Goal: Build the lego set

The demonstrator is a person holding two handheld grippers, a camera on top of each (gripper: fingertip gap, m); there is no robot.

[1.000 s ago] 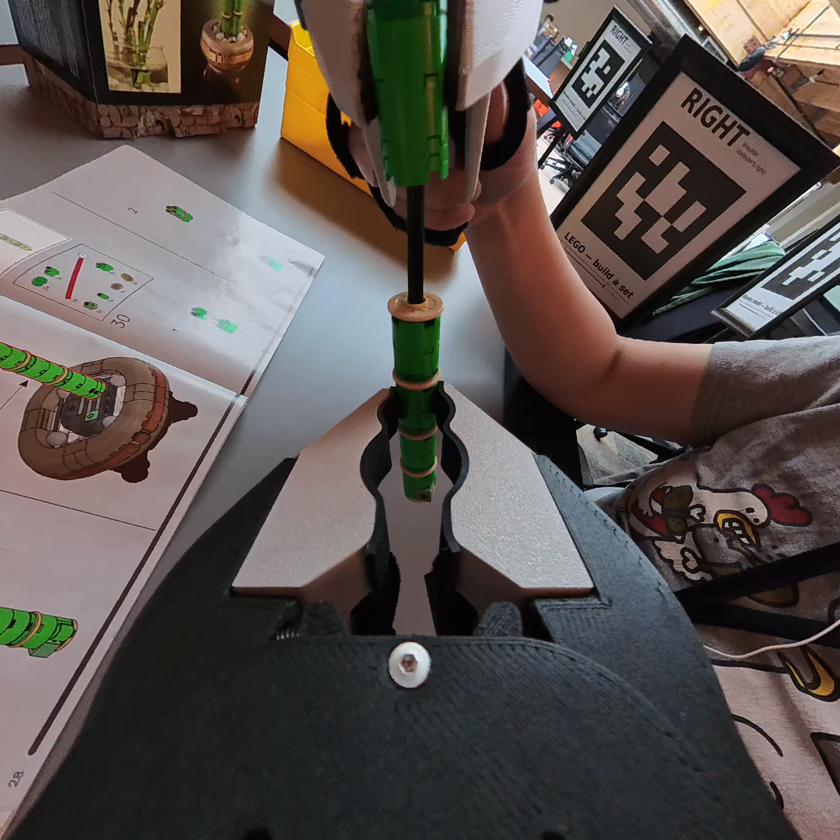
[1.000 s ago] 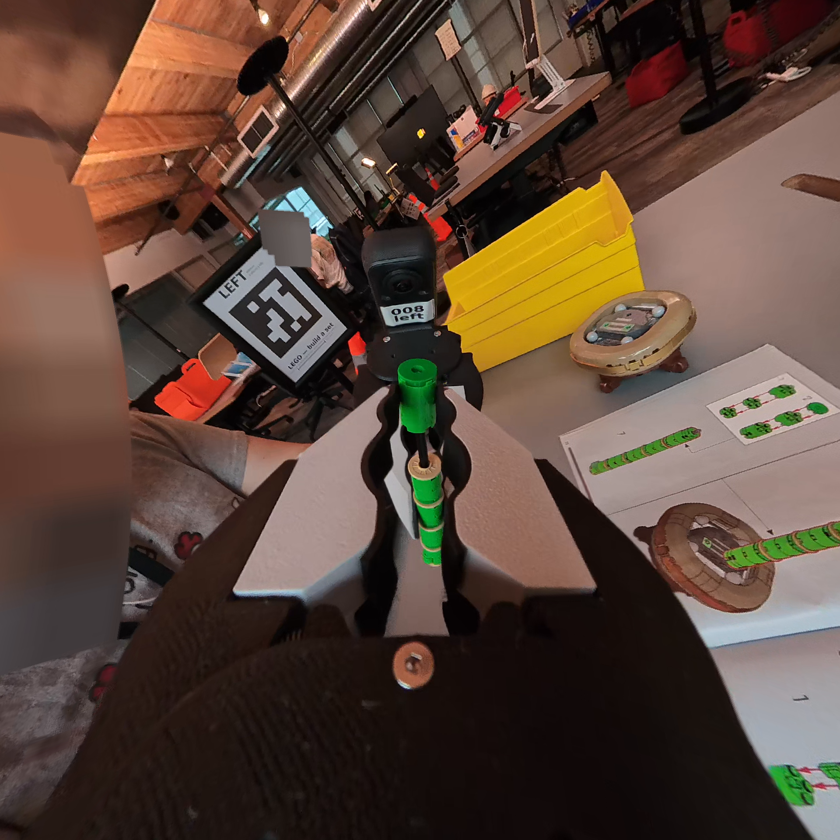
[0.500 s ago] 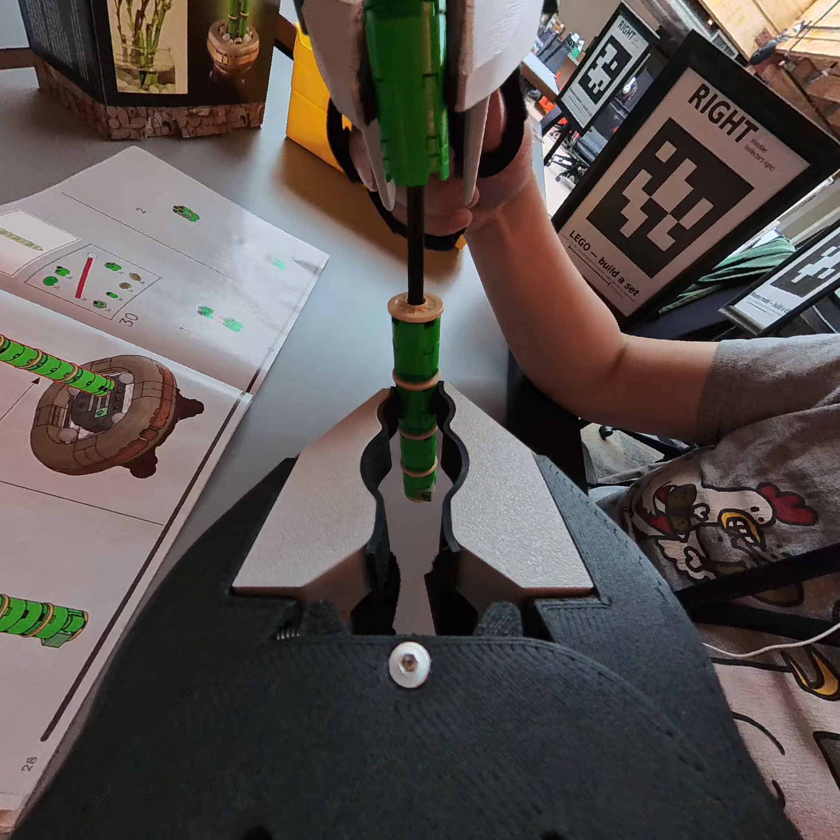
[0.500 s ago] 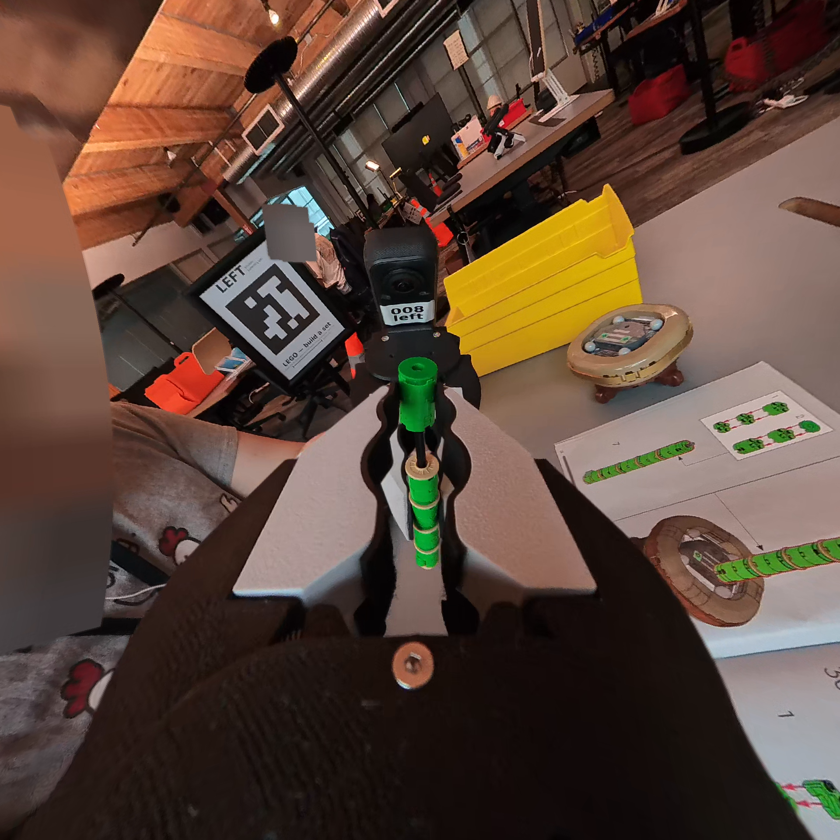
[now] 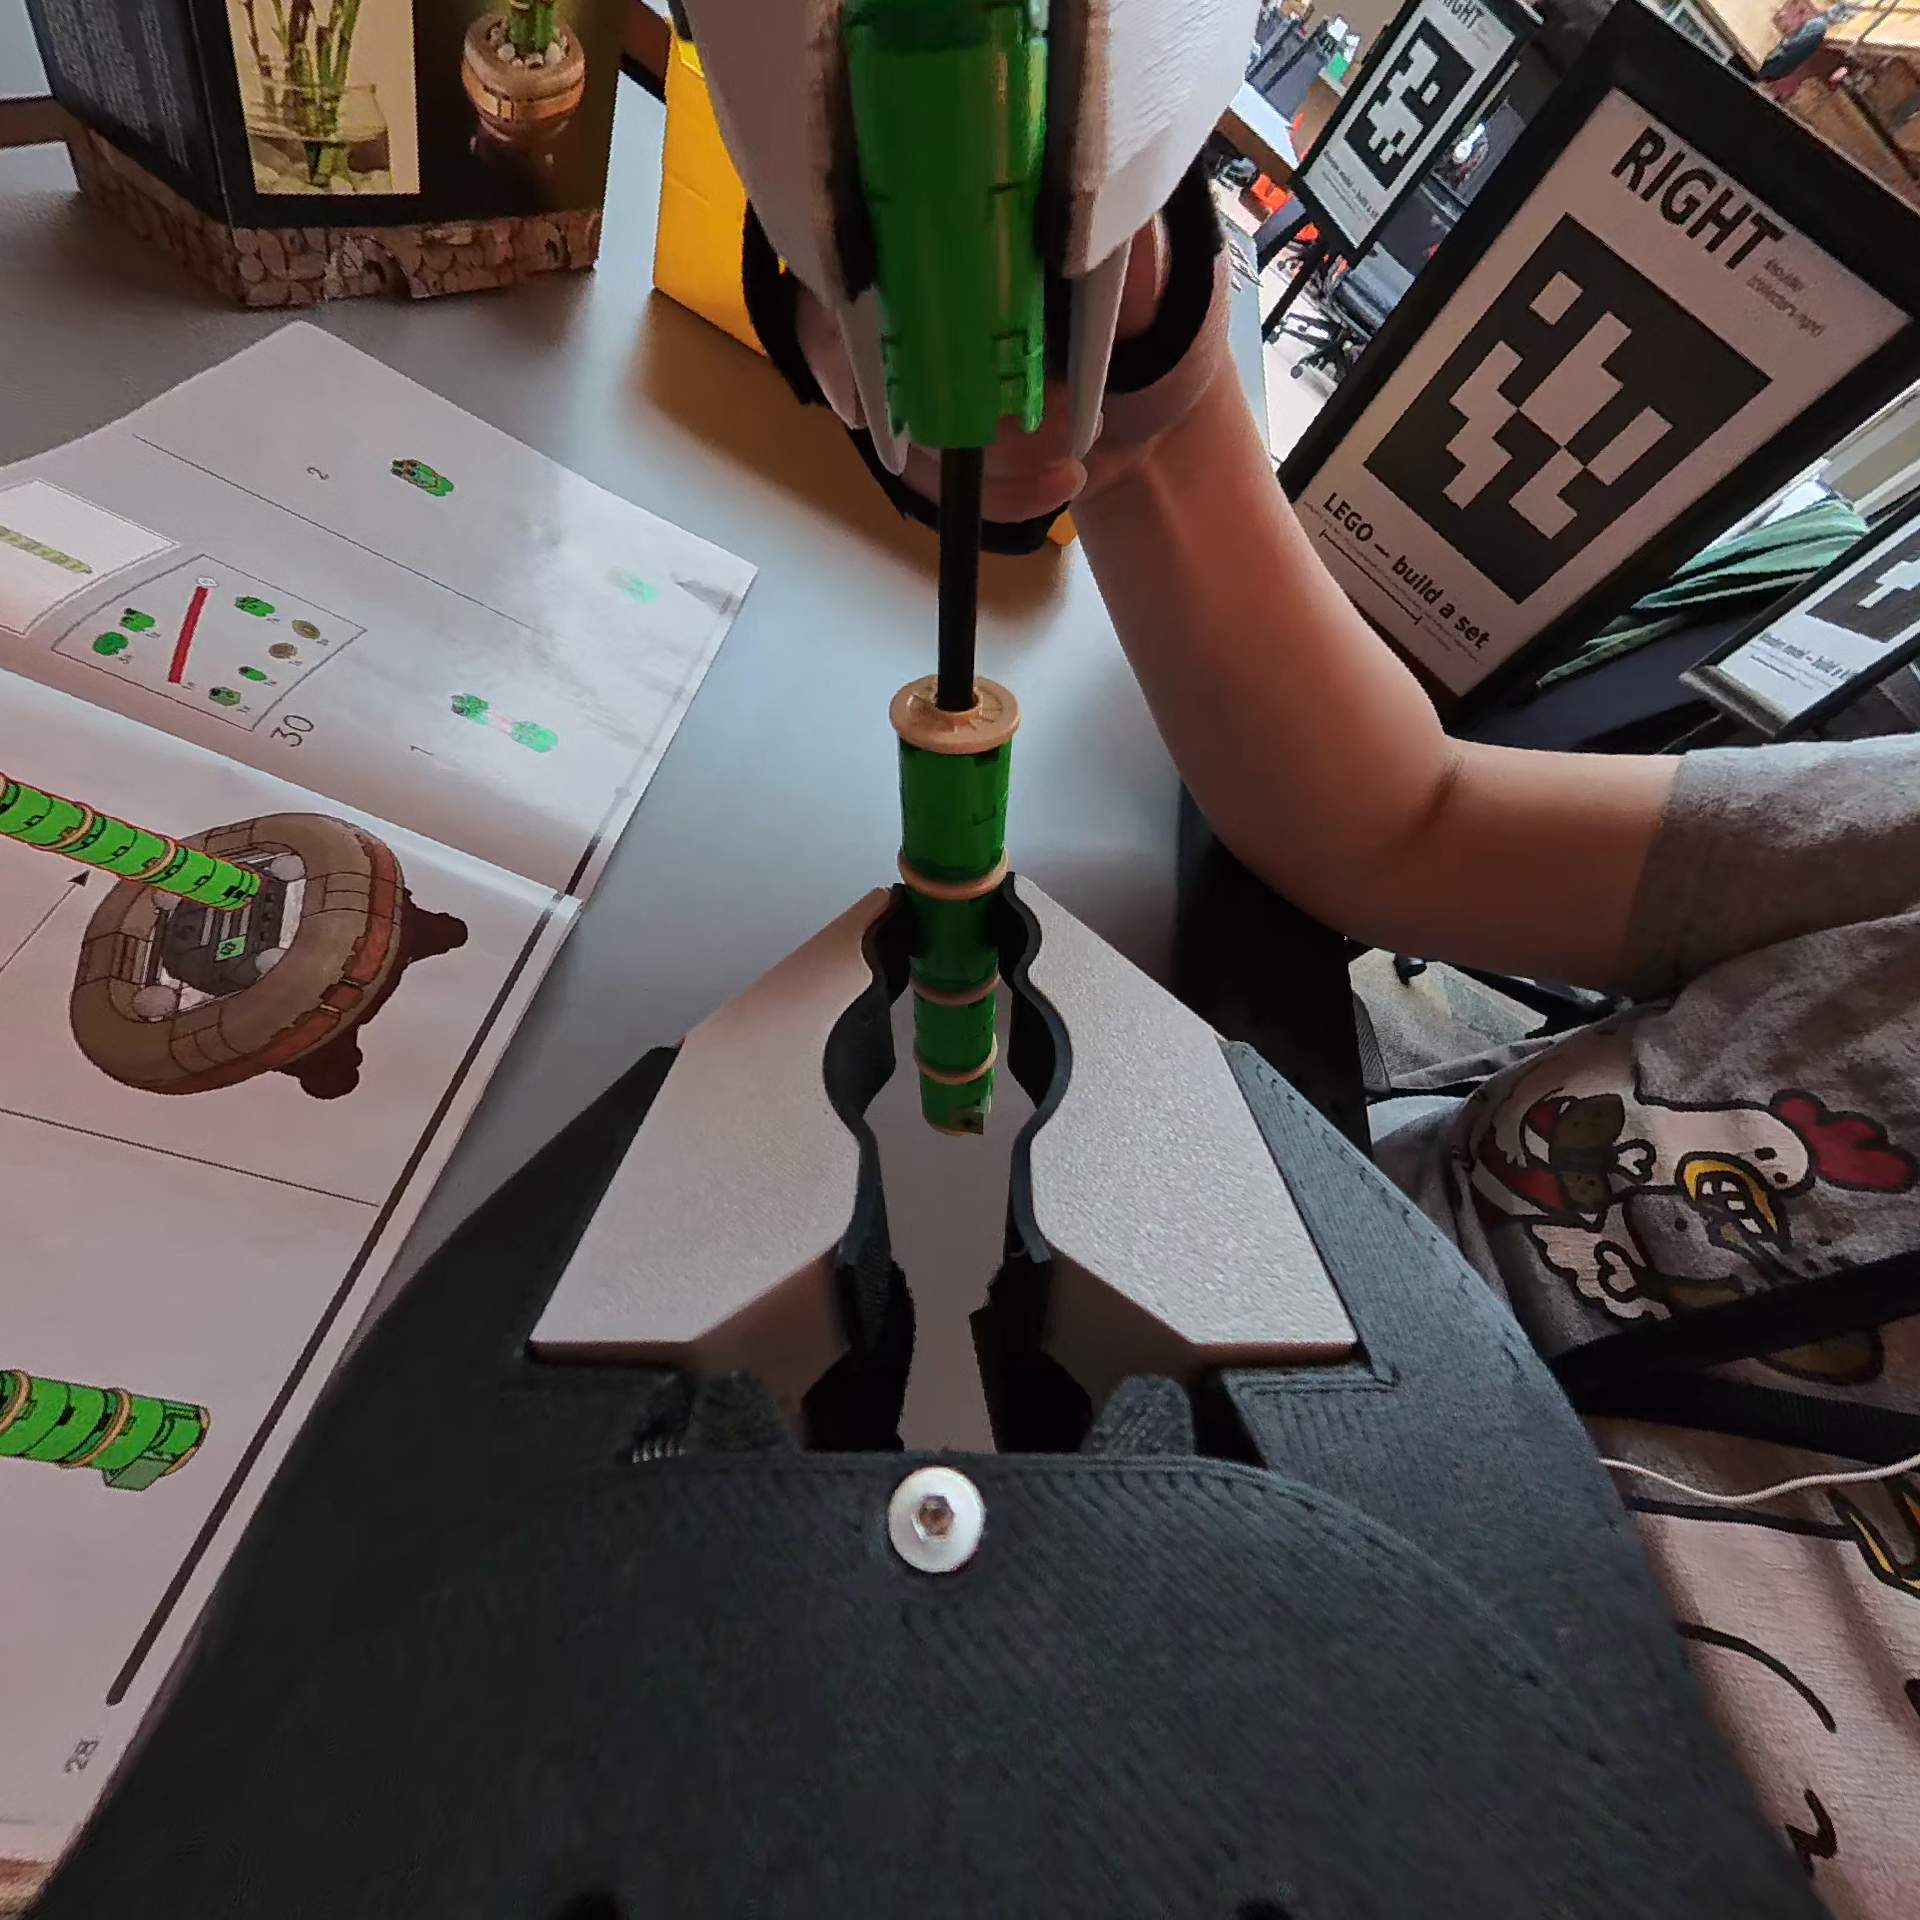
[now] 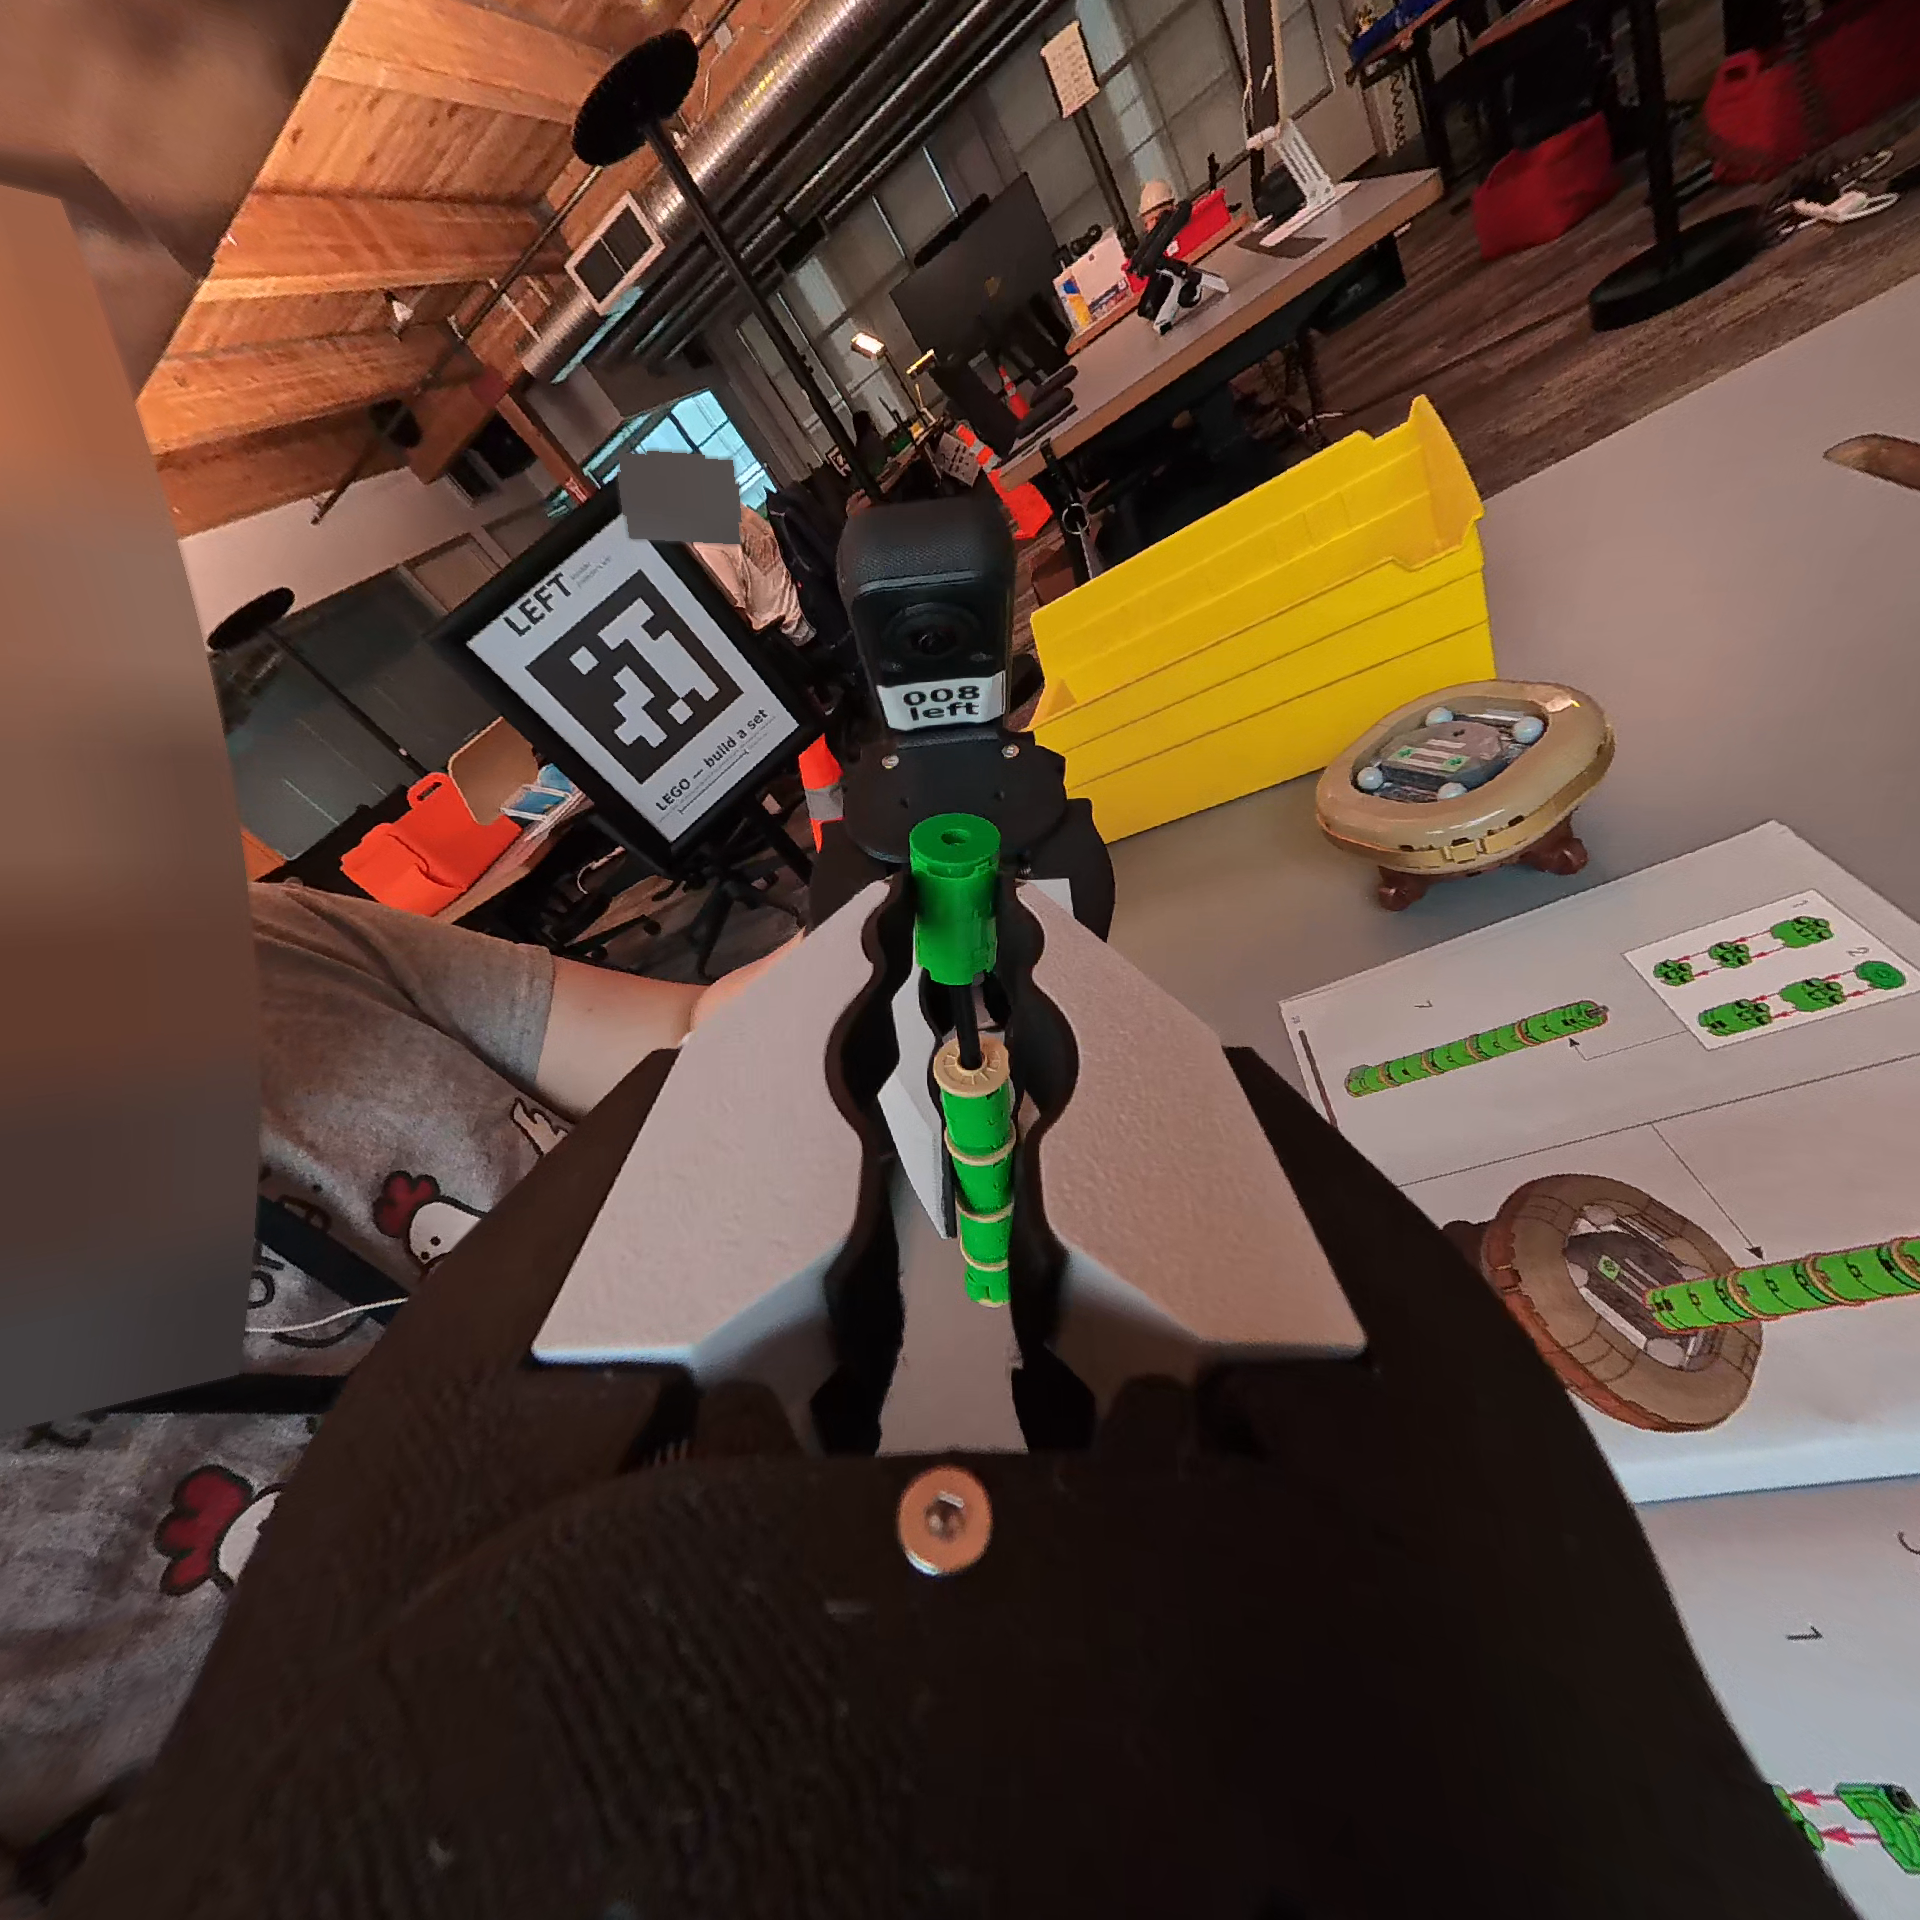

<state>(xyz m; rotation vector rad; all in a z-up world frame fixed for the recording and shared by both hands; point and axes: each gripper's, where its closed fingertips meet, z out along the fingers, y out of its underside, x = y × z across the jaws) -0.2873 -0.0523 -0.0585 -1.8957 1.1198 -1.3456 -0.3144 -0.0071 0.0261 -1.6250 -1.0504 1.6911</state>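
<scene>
We work with two matching grippers (image 5: 951, 914): pale grey wedge fingers (image 5: 727, 1122) lined with wavy black pads (image 5: 862, 1049), seated in a ribbed black body (image 5: 935, 1714) behind, one silver screw (image 5: 935, 1522) at centre. We wear a grey shirt (image 5: 1787, 831) with chicken prints.

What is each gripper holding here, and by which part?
Left gripper clamps the stacked green stalk at its lower segments; right gripper clamps the loose green cylinder on the black axle.

My two wrist cameras face each other at close range along one green stalk (image 5: 953, 914), the left looking toward my right gripper (image 5: 951, 249), the right toward my left gripper (image 6: 961, 1153), both sharing the instruction booklet (image 6: 1621, 1122).
</scene>
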